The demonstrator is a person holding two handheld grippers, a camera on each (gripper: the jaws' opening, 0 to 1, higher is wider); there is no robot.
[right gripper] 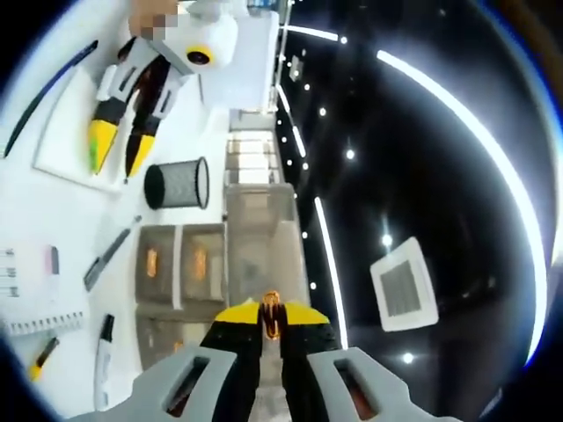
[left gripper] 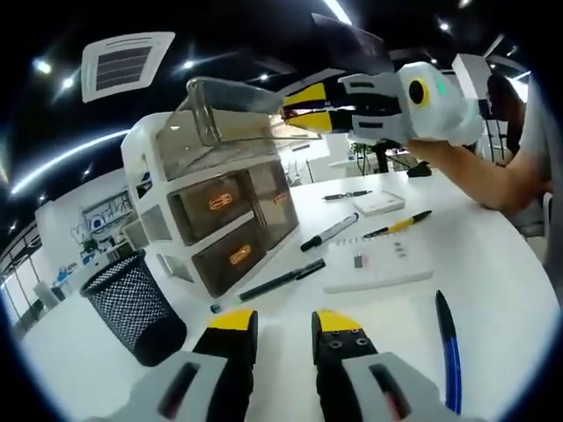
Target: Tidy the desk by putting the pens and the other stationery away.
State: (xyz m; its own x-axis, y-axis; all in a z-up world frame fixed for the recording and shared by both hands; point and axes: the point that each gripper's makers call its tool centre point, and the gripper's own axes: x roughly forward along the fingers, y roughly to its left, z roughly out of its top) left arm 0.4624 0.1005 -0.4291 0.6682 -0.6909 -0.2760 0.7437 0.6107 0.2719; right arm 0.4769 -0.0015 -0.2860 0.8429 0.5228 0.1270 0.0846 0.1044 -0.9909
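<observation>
A white drawer unit [left gripper: 149, 167] with smoky drawers stands on the white desk [left gripper: 493, 255]. Its top drawer [left gripper: 224, 110] is pulled out, and my right gripper [left gripper: 295, 105] is shut on its front handle. In the right gripper view the jaws [right gripper: 271, 321] pinch the orange handle [right gripper: 271, 309] of that drawer [right gripper: 255, 237]. My left gripper [left gripper: 283, 323] hovers open over the desk with nothing between its fingers, and it also appears as the left gripper [right gripper: 119, 151]. A black marker [left gripper: 330, 231], a black pen [left gripper: 281, 280], a yellow pen [left gripper: 398, 225] and a blue pen [left gripper: 447, 338] lie loose.
A black mesh cup [left gripper: 132, 303] stands left of the drawer unit. A white notepad [left gripper: 378, 264] with small clips on it lies among the pens, with a small white box [left gripper: 380, 204] and another dark pen [left gripper: 346, 195] behind it. A person's arm [left gripper: 493, 176] reaches in from the right.
</observation>
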